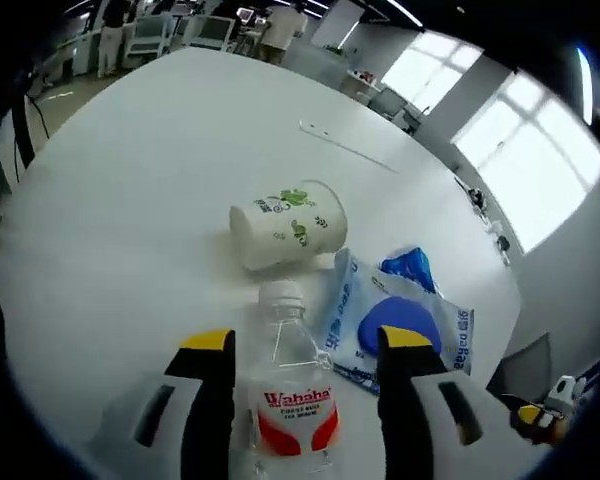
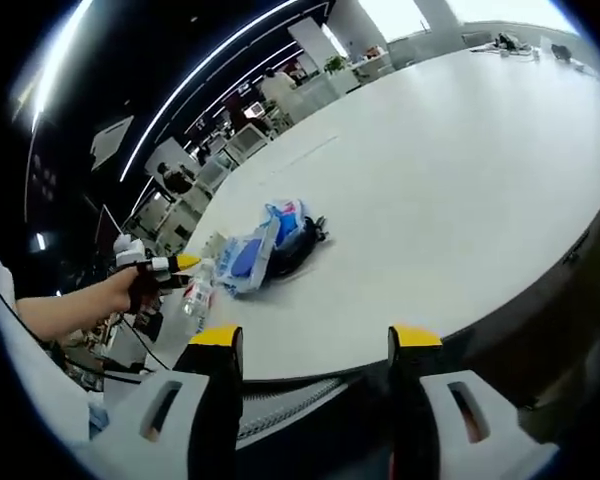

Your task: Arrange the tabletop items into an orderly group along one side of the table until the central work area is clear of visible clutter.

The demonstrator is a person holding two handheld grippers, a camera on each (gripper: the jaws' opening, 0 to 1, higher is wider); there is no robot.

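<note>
The bottle [image 1: 292,395] is held upright between the left tongs [image 1: 305,345], near the desk [image 1: 130,200] edge; the right tongs [image 2: 315,338], spread and empty, are kept well away.

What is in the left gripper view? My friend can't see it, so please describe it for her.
The left gripper has its two yellow-tipped jaws on either side of a clear Wahaha water bottle on a white table. Just beyond lie a paper cup on its side and a blue-and-white packet.
</note>
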